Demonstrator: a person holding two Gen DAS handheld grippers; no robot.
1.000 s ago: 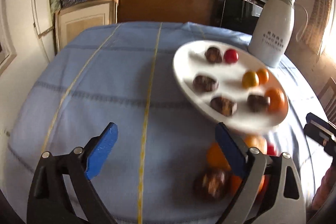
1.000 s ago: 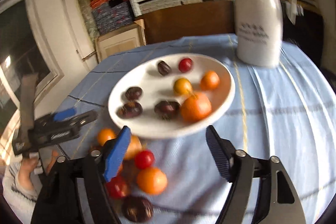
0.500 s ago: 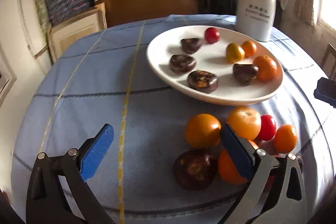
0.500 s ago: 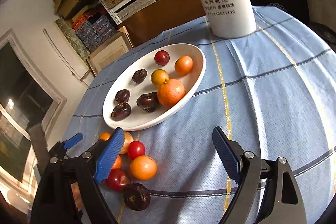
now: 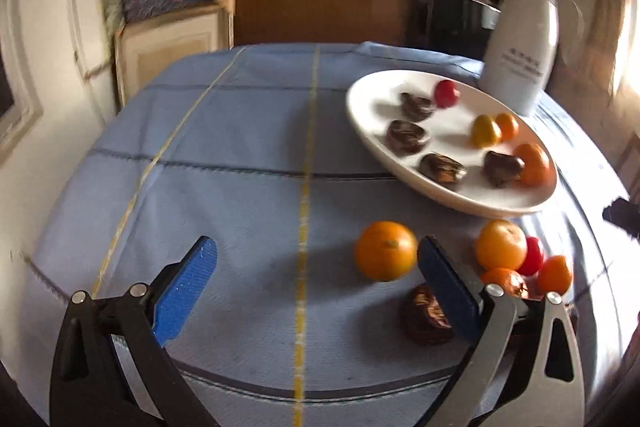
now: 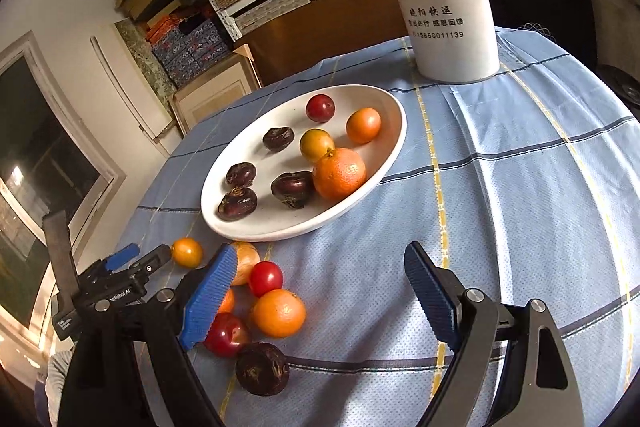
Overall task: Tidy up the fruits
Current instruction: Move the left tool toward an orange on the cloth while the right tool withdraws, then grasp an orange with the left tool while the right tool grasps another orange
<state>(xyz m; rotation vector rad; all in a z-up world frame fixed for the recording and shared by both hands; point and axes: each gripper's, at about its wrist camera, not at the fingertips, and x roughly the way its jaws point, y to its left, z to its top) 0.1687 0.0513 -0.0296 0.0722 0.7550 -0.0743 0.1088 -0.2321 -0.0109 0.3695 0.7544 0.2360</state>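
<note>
On a round table covered by a blue checked cloth, a white oval plate holds eight fruits: four dark brown ones, a red one, a yellow one, a small orange one and a large orange touching the yellow fruit and the nearest dark fruit. A white thermos jug with printed lettering stands upright behind the plate, near its far rim.

On the cloth just in front of the plate lies a loose cluster of fruit: a small yellow-orange fruit, a red one, an orange one, a darker red one and a dark brown one, with two more partly hidden behind the blue pad.

The right gripper hangs above the cloth with its jaws wide and nothing between them; their spread has just been growing. Its left pad overlaps the cluster in view; contact cannot be told.

The left gripper, seen in its own blurred view, also stands fully spread over bare cloth, having just opened further. An orange lies just inside its right pad, untouched; a dark fruit sits partly behind that pad. In the right wrist view the left gripper appears at the left edge, beside the small yellow-orange fruit.
</note>
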